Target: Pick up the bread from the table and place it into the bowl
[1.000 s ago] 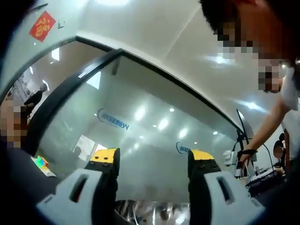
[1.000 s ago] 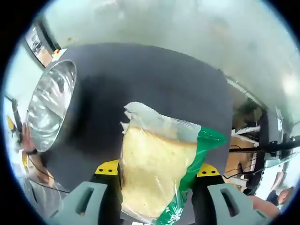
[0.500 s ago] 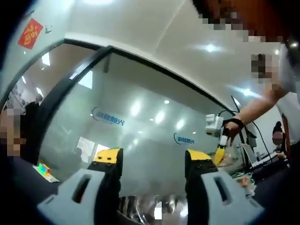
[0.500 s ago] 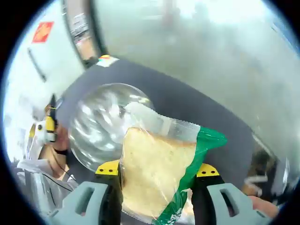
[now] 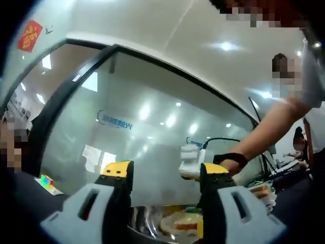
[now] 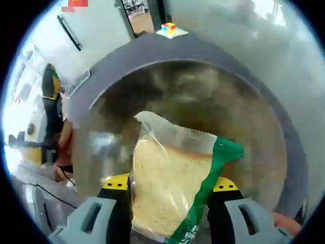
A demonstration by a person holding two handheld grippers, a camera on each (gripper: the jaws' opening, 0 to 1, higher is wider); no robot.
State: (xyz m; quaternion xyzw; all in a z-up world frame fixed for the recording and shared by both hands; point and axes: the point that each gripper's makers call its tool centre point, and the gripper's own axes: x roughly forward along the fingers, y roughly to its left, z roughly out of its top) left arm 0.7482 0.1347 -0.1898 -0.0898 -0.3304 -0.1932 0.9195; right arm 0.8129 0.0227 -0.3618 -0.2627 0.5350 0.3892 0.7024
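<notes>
The bread (image 6: 170,195), clamped in the right gripper (image 6: 170,190), has been carried from beside the bowl (image 6: 254,127) to directly over it, so release can follow; the left gripper (image 5: 163,178) is held apart, empty.

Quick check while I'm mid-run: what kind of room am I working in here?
Probably an office or lab: a frosted glass partition with a printed logo, recessed ceiling lights, and a dark table carrying the metal bowl.

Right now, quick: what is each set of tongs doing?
Left tongs: open, holding nothing, just above the bowl.
Right tongs: shut on the bagged bread, over the bowl.
</notes>
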